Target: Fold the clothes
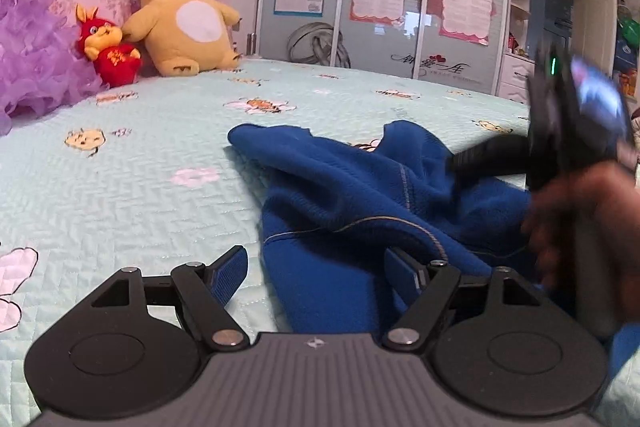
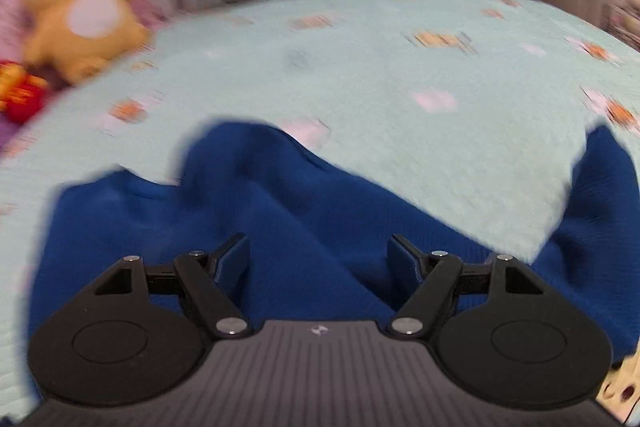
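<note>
Blue garment (image 1: 360,195) rumpled on bed (image 1: 140,167), directly ahead of both your grippers. Left gripper (image 1: 316,267) open, empty, garment's stitched edge between pads. Right gripper (image 2: 318,259) open, empty, low over cloth; neither is clearly nearer.

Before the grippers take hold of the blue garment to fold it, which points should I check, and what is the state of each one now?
1. Left gripper open, nothing between its fingers: ok.
2. Right gripper open, nothing gripped: ok.
3. Blue garment lying flat: not ok, it is crumpled in folds.
4. Bedspread bare around the garment: ok; the plush toys sit far back.
5. An edge or corner to grasp is identified: cannot tell, the right wrist view is blurred.
6. Grippers apart from each other: ok in the left wrist view.
</note>
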A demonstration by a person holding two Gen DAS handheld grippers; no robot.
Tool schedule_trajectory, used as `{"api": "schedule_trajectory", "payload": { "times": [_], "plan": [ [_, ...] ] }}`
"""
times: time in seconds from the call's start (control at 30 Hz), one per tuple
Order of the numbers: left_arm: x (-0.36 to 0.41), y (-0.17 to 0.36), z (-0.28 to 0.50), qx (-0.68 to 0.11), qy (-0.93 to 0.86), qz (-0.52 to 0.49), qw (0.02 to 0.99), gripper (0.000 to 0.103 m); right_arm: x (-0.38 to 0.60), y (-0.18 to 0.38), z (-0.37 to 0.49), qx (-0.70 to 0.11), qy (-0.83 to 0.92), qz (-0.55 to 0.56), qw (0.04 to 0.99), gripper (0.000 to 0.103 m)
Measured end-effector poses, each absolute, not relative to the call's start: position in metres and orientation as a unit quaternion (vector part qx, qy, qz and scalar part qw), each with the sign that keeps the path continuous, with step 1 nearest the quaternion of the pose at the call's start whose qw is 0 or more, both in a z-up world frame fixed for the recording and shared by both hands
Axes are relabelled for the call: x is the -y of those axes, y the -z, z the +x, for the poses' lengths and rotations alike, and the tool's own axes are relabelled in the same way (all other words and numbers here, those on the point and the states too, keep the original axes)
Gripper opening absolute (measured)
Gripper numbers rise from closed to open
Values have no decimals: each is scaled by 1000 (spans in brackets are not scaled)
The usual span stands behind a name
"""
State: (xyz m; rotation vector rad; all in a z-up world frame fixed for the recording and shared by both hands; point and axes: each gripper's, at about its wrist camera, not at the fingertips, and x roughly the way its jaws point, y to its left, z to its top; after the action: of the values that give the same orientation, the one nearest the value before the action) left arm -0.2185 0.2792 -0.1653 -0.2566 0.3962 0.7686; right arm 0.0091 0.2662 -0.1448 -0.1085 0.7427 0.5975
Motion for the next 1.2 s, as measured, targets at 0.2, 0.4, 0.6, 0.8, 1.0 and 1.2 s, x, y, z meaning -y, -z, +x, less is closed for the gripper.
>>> {"api": "schedule_trajectory", "payload": {
  "times": [0.2,0.4,0.6,0.8,1.0,1.2],
  "plan": [
    [-286,165,-225,-192,-380,-137,895,79,-265,154,-28,-299,-300,-125,897,23],
    [-291,164,-230,-192,-390,-152,888,79,-215,118,-63,-267,-295,-102,912,12],
    [-286,162,-233,-188,-384,-146,892,79,-110,100,-100,-259,-269,-80,924,11],
    [-286,165,-230,-198,-381,-147,891,79,-69,96,-122,-284,-282,-48,915,25],
    [-289,167,-227,-203,-383,-150,888,80,-107,66,-96,-234,-303,-23,924,77],
    [-292,169,-224,-207,-383,-157,887,80,-164,96,-7,-304,-274,-52,911,77]
  ]
}}
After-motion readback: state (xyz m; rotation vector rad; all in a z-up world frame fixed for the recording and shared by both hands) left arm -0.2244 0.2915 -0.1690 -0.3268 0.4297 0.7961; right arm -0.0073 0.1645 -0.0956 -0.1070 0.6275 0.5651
